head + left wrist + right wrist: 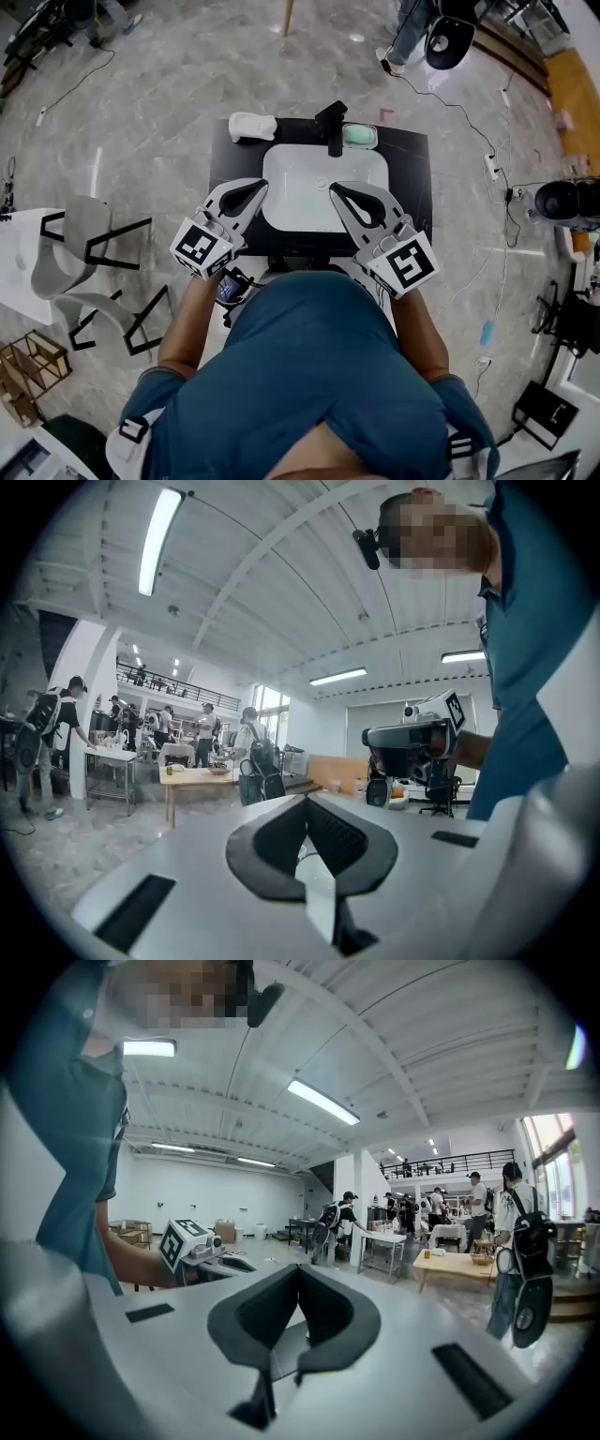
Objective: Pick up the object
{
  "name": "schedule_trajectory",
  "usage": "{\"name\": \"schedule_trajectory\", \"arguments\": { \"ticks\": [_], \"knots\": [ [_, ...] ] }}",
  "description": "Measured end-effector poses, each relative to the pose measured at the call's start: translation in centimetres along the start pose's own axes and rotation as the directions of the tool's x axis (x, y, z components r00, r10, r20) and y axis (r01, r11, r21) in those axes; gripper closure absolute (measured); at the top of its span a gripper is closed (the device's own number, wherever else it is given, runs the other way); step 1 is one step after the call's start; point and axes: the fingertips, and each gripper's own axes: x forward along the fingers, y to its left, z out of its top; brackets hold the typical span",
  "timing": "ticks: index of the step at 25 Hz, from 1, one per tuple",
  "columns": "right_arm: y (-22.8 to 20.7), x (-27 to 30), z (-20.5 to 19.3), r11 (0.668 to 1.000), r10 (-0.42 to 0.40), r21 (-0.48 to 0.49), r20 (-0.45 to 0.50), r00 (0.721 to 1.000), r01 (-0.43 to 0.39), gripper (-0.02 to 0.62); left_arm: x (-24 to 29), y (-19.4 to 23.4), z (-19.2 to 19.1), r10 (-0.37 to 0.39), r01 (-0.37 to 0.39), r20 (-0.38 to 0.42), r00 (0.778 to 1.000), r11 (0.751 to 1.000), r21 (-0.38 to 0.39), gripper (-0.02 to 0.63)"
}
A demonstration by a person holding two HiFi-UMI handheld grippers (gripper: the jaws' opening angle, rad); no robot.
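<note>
Jaws meet with nothing between them on your left gripper [305,801] in the left gripper view. In the right gripper view, your right gripper [298,1271] is likewise closed and empty. From the head view, both hover at the basin's [309,187] near corners. The white object [252,126] lies just past the basin's far left corner.

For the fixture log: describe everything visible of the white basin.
The white basin is a rounded rectangle, ceramic-looking, set in the black countertop. It looks empty. A black faucet stands at its far rim. In the head view the left tongs reach its left edge and the right tongs overlap its near right corner; contact cannot be told.
</note>
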Motion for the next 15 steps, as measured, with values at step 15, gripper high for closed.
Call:
{"name": "schedule_trajectory", "arguments": {
  "ticks": [15],
  "knots": [
    [-4.5, -1.4, -3.5, 0.997, -0.053, 0.059, -0.094, 0.994, 0.059, 0.581, 6.7, 3.2, -10.5, -0.107, 0.088, -0.012, 0.994, 0.875, -0.477, 0.601]
  ]
}}
